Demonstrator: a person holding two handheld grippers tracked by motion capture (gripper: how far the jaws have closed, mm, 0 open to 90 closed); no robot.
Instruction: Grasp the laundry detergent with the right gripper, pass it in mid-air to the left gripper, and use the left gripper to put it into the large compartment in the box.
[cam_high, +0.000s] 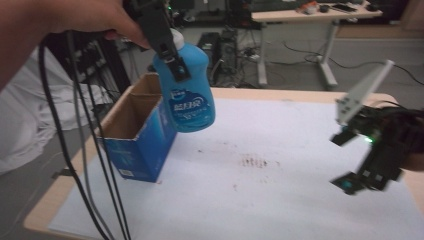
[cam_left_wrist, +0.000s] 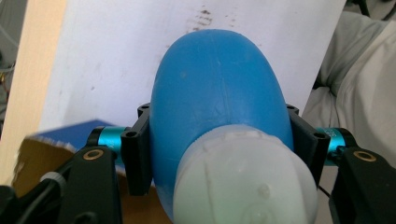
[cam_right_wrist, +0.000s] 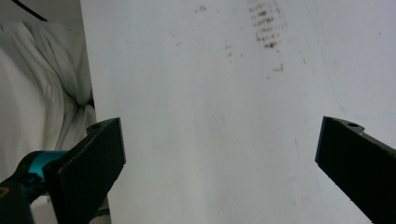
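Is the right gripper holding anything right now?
No, the right gripper has its jaws spread wide apart over the white table cover, with nothing between them.

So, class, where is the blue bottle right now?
In the high view the blue bottle hangs at upper left, clamped in the left gripper, above the open cardboard box.

One blue bottle, one cardboard box, two claws.

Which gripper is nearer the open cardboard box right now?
Left. The left gripper holds the blue bottle just above the cardboard box; the right gripper hangs open across the table, far off.
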